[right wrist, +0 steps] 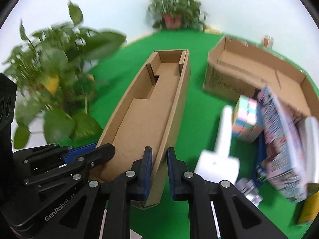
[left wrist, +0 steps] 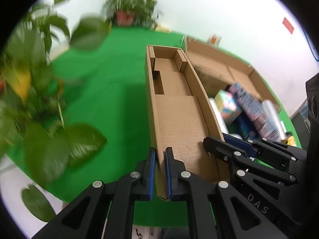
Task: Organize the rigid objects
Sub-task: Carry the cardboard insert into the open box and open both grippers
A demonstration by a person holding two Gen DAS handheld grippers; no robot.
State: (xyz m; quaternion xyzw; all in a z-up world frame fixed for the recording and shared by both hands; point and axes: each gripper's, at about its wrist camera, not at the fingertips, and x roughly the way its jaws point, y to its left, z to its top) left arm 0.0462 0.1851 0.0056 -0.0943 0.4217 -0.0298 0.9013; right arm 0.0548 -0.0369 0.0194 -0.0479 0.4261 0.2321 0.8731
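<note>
A long narrow open cardboard box (left wrist: 177,117) lies lengthwise on the green mat; it also shows in the right wrist view (right wrist: 147,109). My left gripper (left wrist: 160,172) is shut on the box's left wall at its near end. My right gripper (right wrist: 159,174) is shut on the box's right wall at the near end; it also shows in the left wrist view (left wrist: 223,145). The left gripper shows at the lower left of the right wrist view (right wrist: 95,153). A colourful flat box (right wrist: 283,139), a pastel block box (right wrist: 247,119) and a white tool (right wrist: 221,153) lie to the right.
A wide open cardboard box (right wrist: 249,69) stands at the right rear. A leafy plant (right wrist: 53,83) stands close on the left and a potted plant (right wrist: 173,14) at the far edge. A silver object (right wrist: 249,189) and a yellow item (right wrist: 309,209) lie near right.
</note>
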